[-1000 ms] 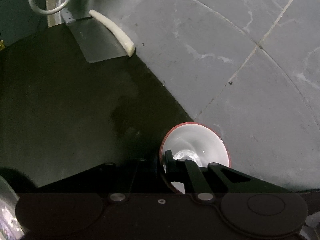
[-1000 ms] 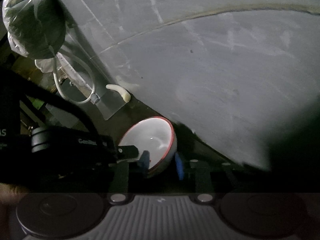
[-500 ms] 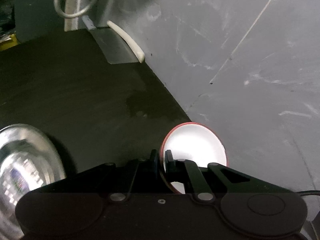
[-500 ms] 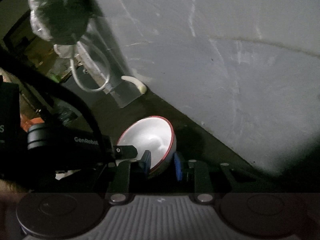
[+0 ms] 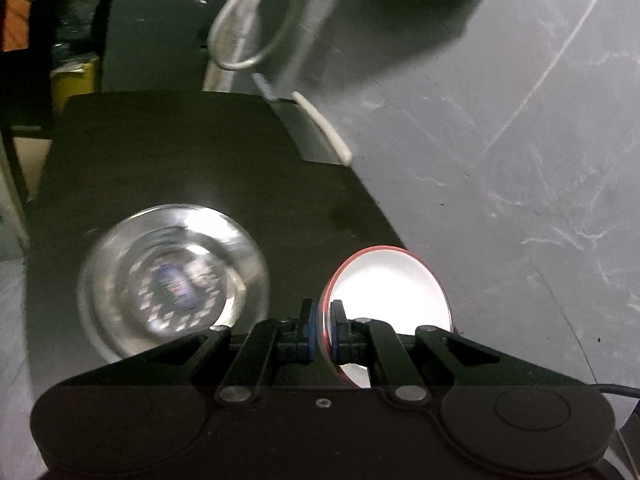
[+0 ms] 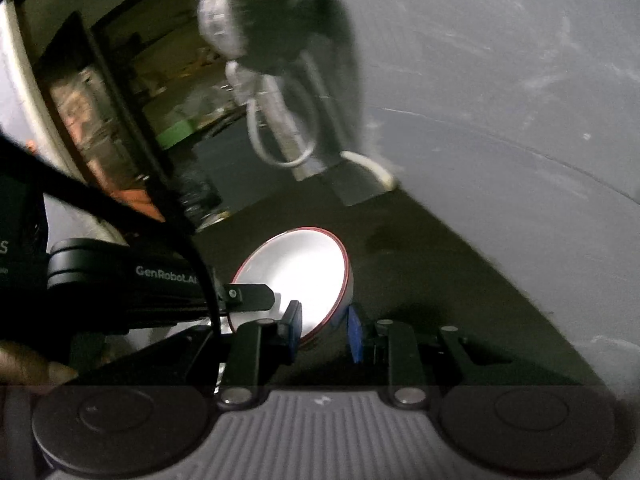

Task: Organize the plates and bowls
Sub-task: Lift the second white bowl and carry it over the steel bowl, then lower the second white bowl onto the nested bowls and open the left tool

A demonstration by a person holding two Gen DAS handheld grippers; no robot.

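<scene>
My left gripper is shut on the rim of a white bowl with a red rim and holds it tilted above the dark counter. A clear glass bowl sits on the counter to its left. In the right wrist view the same white bowl lies between my right gripper's fingers; the left pad overlaps its rim and the right pad stands a little off its outer wall. The left gripper's body reaches in from the left.
A grey tiled wall runs along the counter's right side. A white hose loop and a bagged object hang at the far end. A white curved piece lies in the corner.
Both views have tipped upward and back. The glass bowl has come fully into the left wrist view. The white bowl stays held in the left gripper.
</scene>
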